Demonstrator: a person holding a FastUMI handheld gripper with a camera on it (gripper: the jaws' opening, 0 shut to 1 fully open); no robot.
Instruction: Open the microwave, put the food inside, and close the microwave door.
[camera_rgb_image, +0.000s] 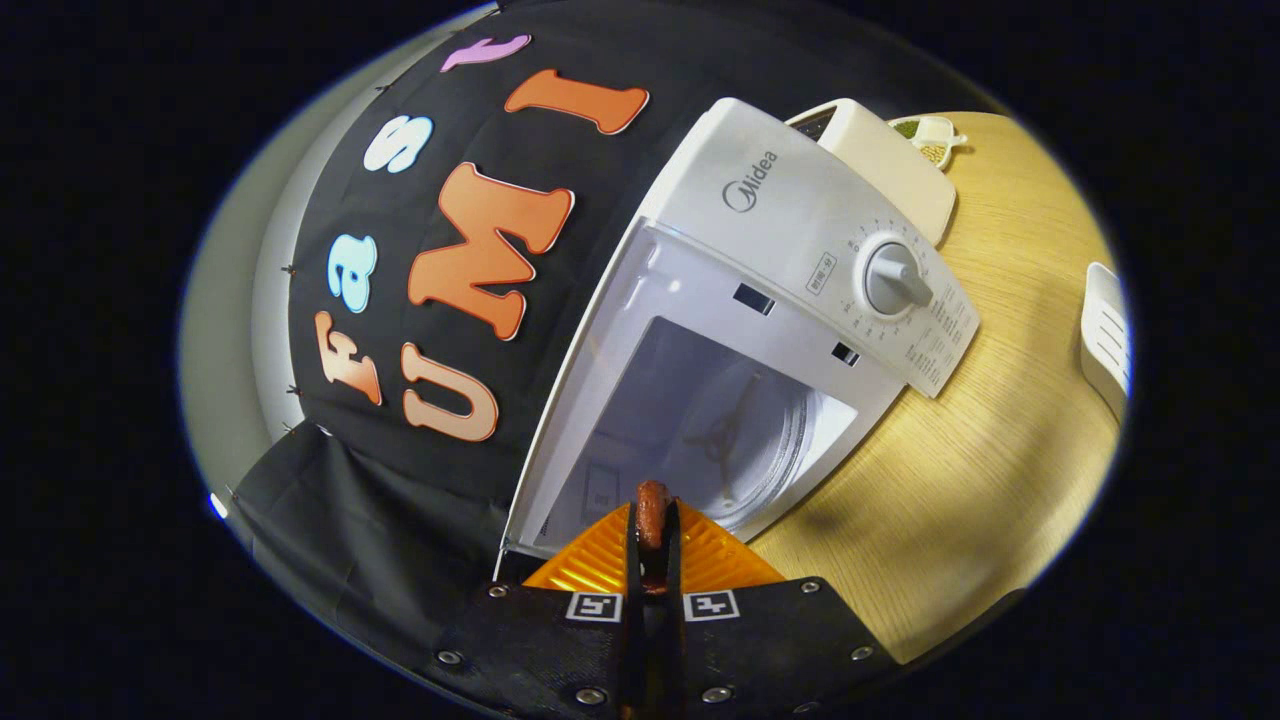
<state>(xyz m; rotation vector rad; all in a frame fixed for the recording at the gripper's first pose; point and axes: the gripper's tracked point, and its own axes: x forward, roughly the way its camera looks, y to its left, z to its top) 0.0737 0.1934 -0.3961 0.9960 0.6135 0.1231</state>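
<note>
Gripper view has the tongs (652, 540) clamped on what looks like a small sausage (652, 512) just short of the open microwave (790, 260), so carry it level through the opening onto the glass turntable (745, 440) before releasing.

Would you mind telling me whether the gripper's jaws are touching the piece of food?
Touching. In the gripper view, the gripper has its jaws closed against both sides of the brown food piece, with no gap visible, just in front of the open microwave.
</note>
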